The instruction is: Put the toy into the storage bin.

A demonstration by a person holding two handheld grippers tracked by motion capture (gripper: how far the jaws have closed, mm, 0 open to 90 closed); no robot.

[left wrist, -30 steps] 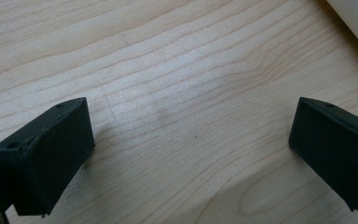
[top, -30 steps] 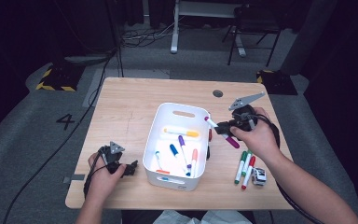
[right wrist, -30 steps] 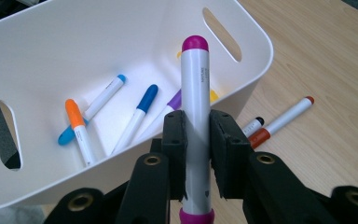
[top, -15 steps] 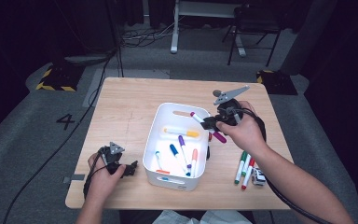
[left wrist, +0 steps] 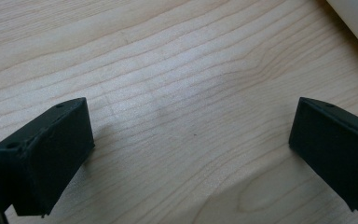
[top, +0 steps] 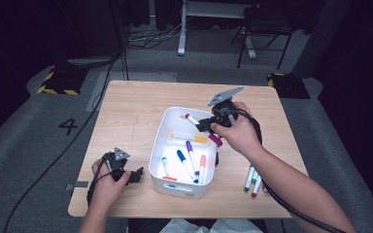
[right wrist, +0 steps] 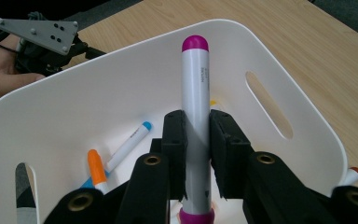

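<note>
Magenta marker over the bin, clamped in my right gripper (top: 205,124).

My right gripper grasps one magenta-capped marker (right wrist: 195,107) above the white bin (top: 162,167)'s 1 o'clock corner. Inside the bin I count five markers: yellow, purple, two blue, orange. Three more markers (top: 252,180) lie on the table (top: 131,107) at the bin's 4 o'clock. My left gripper (left wrist: 191,144) rests released at the bin's 8 o'clock, holding nothing.
</note>
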